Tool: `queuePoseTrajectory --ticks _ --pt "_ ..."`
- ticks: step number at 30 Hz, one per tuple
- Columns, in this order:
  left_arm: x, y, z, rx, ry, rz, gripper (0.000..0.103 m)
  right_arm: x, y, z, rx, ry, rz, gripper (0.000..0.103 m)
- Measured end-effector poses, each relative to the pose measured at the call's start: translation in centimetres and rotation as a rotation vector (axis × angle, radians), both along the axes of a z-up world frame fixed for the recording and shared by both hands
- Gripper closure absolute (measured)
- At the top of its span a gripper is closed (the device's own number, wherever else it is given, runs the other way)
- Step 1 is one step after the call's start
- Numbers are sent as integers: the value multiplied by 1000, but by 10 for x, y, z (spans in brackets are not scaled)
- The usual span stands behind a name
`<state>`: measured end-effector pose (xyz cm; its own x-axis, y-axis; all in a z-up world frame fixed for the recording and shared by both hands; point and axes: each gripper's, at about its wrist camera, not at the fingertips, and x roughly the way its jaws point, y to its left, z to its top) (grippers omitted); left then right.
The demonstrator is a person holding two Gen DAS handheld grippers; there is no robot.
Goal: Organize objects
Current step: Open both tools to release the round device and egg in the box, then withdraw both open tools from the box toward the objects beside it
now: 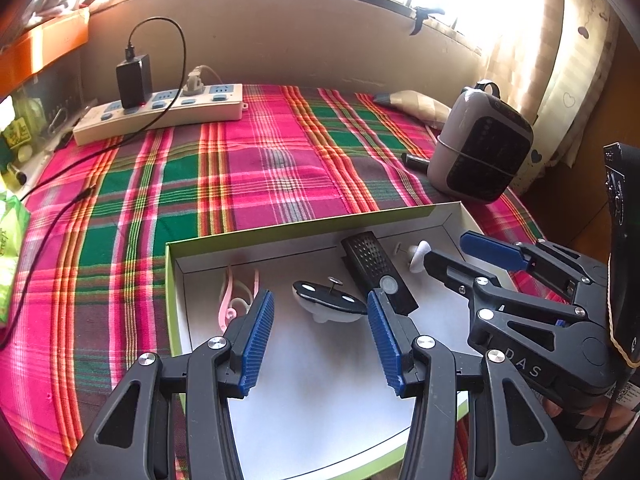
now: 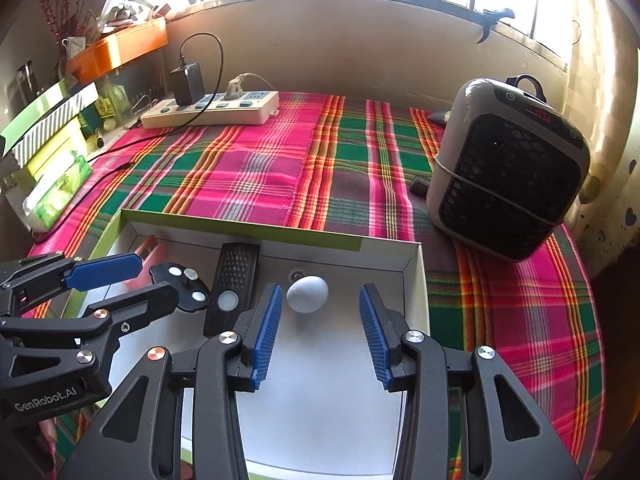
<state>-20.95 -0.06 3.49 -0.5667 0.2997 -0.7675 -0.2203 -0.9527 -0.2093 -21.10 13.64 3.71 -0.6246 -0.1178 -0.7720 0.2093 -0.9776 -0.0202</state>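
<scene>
plaid cloth (image 1: pixel 248 168) in pink and green covers the table; bright window glare washes out the far edge. on it sits a shallow white box with green rim (image 1: pixel 280 227), its near end hidden under my grippers.

hard to make out: a pink curved piece (image 1: pixel 234 300) in the box's left part, partly behind the left fingers (image 1: pixel 256 344).

left gripper (image 1: pixel 320 344): fingers spread wide, holding nothing, hovering over the box floor. right gripper (image 2: pixel 320 334): fingers likewise released, nothing between them.

in the box: a black perforated remote-like bar (image 2: pixel 232 288), long axis running near-to-far, round button at the near end. left of it a black oval disc with silver spots (image 2: pixel 182 286). a white egg-shaped object (image 2: pixel 307 294) lies just beyond the right fingers, not touched.

a grey heater (image 2: pixel 508 168) stands right, a power strip (image 2: pixel 208 110) at the back.
</scene>
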Motion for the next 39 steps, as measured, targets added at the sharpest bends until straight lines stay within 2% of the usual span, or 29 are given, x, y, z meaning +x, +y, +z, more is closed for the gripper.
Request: queuePoseTrajectory --ticks 12,29,36,39 --pt "24 -8 10 -4 37 23 56 23 7 10 -18 28 -10 61" --pt "69 -39 23 48 110 116 56 72 18 18 -38 85 -17 61" --pt "91 -52 20 74 112 144 56 93 26 18 -55 101 -33 61" --pt "98 -57 16 91 103 152 56 102 30 15 -66 98 -36 52"
